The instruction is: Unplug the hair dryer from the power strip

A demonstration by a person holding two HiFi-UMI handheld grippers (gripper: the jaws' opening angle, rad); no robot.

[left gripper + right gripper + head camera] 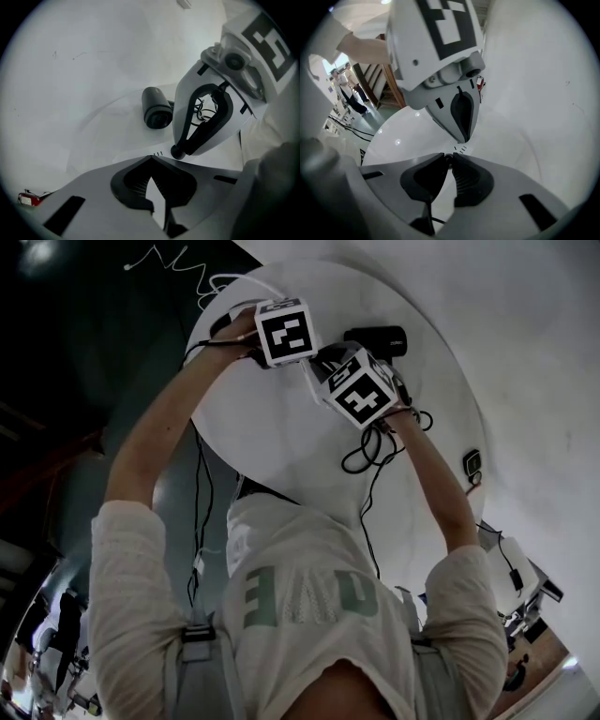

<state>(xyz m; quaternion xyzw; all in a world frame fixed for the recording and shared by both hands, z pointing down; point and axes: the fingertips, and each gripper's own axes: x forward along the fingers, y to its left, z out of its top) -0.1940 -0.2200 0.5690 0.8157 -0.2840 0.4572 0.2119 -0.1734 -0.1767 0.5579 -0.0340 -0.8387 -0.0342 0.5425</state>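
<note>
Left gripper (151, 159) sits with jaws closed, tips at the white power strip (206, 161). Right gripper (449, 157) pinches tight on a black cord (379, 441), with the hair dryer (157, 112) near.

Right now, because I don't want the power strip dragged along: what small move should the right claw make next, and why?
Probably lift the right claw straight away from the power strip. Its jaws look closed on a small dark plug at the strip, and the left claw stands shut, tip down at the strip beside it, seemingly pinning it.
</note>
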